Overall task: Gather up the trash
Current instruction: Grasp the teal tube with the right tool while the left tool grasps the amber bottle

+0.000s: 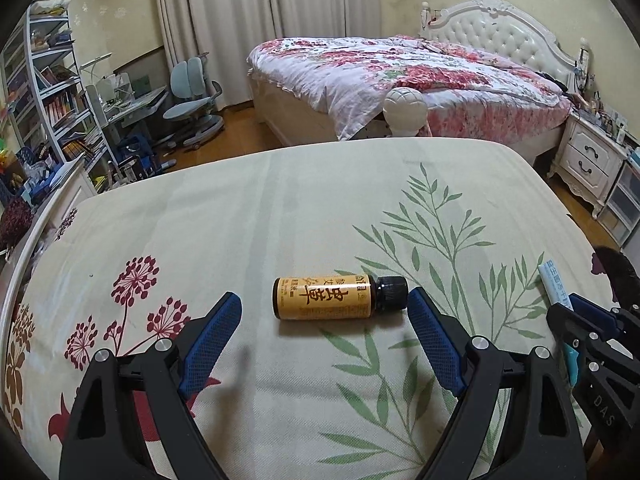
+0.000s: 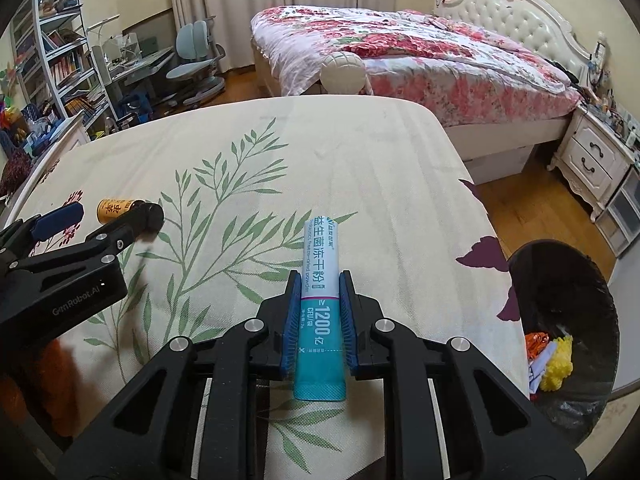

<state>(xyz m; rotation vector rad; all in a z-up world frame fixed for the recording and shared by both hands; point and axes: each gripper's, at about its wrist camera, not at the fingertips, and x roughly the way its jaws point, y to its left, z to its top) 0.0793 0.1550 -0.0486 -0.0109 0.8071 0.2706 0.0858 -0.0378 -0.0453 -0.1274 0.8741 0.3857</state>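
Hand-held gripper [image 2: 319,280] beside trash bin [image 2: 560,264]

Both grippers built of black plastic w/ triangular cut-outs. Left gripper [image 1: 324,304]: blue textured pads, silver round screws at pivots, "GenRobot.AI" printed on side. Right gripper [image 2: 319,280]: same blue ribbed pads, silver screws.

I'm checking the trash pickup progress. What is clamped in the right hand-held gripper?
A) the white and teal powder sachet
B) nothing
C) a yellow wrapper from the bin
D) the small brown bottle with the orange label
A: the right hand-held gripper has its blue pads pressed on both sides of the white and teal sachet, while the brown bottle lies free on the sheet.
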